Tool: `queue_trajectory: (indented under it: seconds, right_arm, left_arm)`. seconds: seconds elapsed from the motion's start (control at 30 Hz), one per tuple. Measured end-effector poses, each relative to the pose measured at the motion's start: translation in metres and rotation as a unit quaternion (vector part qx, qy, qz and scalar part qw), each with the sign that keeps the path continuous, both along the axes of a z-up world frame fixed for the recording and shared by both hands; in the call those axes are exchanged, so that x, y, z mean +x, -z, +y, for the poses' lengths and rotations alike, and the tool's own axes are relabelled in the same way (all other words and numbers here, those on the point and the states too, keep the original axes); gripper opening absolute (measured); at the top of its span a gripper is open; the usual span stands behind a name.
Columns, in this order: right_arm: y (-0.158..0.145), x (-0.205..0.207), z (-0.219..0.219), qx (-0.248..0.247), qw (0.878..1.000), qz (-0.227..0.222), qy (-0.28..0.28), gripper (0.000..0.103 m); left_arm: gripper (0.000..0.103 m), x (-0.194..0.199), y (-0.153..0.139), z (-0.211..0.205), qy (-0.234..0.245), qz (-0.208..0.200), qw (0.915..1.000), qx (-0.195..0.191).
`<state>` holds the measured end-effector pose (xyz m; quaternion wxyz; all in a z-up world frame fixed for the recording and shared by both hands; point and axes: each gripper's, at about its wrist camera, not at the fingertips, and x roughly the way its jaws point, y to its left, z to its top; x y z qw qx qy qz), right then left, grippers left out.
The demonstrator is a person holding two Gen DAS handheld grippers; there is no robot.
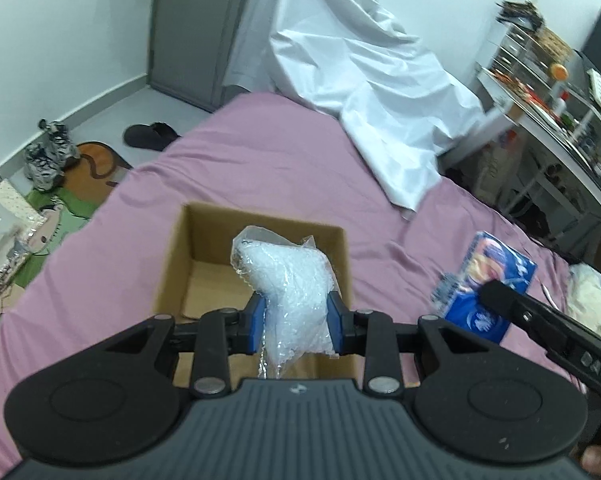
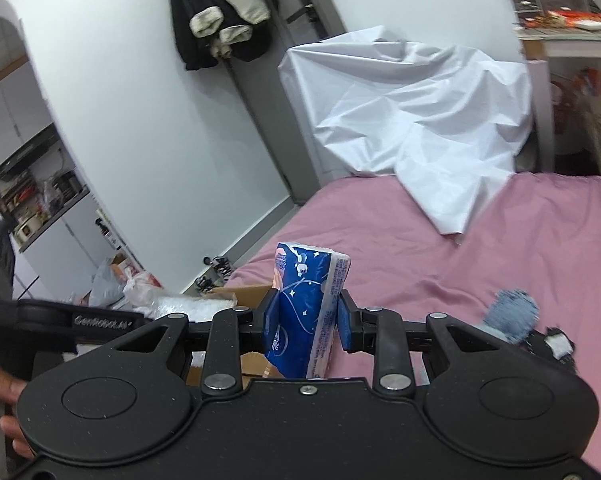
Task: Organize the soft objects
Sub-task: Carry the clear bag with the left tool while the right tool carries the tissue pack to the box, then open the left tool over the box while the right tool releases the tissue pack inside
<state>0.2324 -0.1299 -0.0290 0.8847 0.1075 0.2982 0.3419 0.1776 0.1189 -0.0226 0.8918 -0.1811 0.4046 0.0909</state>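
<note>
My left gripper (image 1: 296, 322) is shut on a clear plastic bag of white filling (image 1: 290, 284) and holds it over an open cardboard box (image 1: 180, 256) on the pink bed (image 1: 260, 152). My right gripper (image 2: 305, 318) is shut on a blue tissue pack (image 2: 304, 304), held upright above the bed just right of the box (image 2: 244, 294). In the left wrist view the tissue pack (image 1: 486, 280) shows at the right with the right gripper's arm on it. A blue-grey fuzzy item (image 2: 512, 314) lies on the bed at the right.
A crumpled white sheet (image 1: 380, 92) covers the bed's far end. A cluttered shelf unit (image 1: 560, 112) stands to the right. Shoes (image 1: 48, 152) and a mat lie on the floor at left. A whitish cloth (image 1: 592, 300) lies at the bed's right edge.
</note>
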Motion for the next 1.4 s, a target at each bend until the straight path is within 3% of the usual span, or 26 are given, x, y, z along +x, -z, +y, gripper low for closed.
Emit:
queue_trajectory:
  seconds: [0.37,1.0,1.2,1.3,1.4]
  right_arm:
    - [-0.011,0.014,0.047,-0.020,0.999,-0.018,-0.040,0.030]
    - [0.013,0.025,0.097,-0.046,0.997,0.026,-0.060,0.030]
    - [0.018,0.032,0.110,-0.045,0.997,0.030,-0.062,0.030]
    - [0.022,0.037,0.113,-0.038,0.997,0.037,-0.056,0.031]
    - [0.027,0.038,0.118,-0.034,0.997,0.038,-0.060,0.039]
  left_arm:
    - [0.031,0.019,0.014,0.040,-0.034,0.012,0.9993,0.005]
    - [0.032,0.051,0.053,0.062,-0.018,0.047,0.9987,-0.001]
    - [0.038,0.049,0.048,0.066,-0.054,0.026,0.9982,-0.008]
    - [0.039,0.047,0.048,0.064,-0.071,0.038,0.9966,-0.019]
    - [0.043,0.041,0.043,0.060,-0.078,0.042,0.9959,-0.020]
